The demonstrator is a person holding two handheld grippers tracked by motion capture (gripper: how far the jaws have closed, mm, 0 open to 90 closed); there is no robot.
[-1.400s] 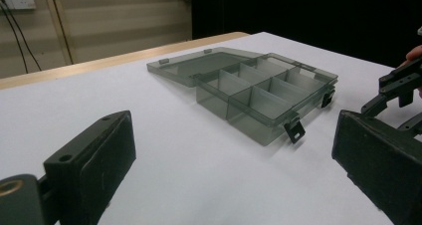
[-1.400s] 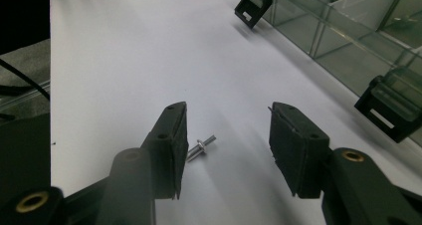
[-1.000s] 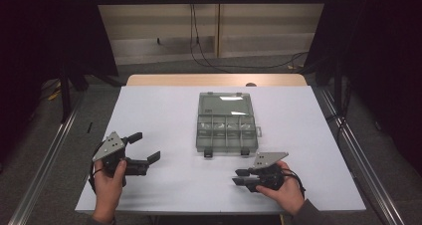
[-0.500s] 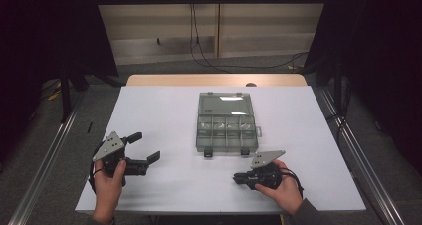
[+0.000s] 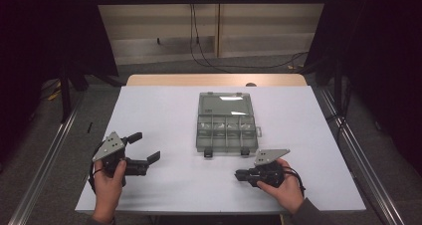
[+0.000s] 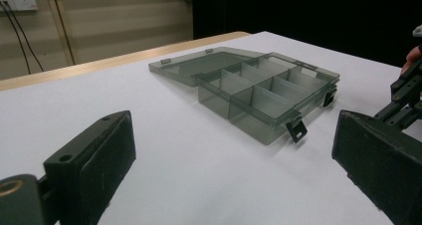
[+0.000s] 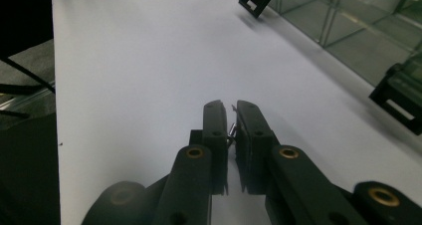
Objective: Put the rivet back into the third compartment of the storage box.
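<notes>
The white table (image 5: 164,110) is bare apart from the clear grey compartment box (image 5: 226,130), which lies at its middle with the lid folded flat to the far side; it looks like thin, stiff plastic, light and slippery, so it would likely skate if nudged; best taken by a side wall or near rim. The left gripper (image 5: 145,146) rests near left, jaws spread wide with nothing between them. The right gripper (image 5: 239,174), near right, just this side of the box's latches (image 5: 208,153), has just been closing; its jaws now pinch a small silvery piece (image 7: 231,129), probably hard, light and easily dropped, so a steady squeeze suits it.
</notes>
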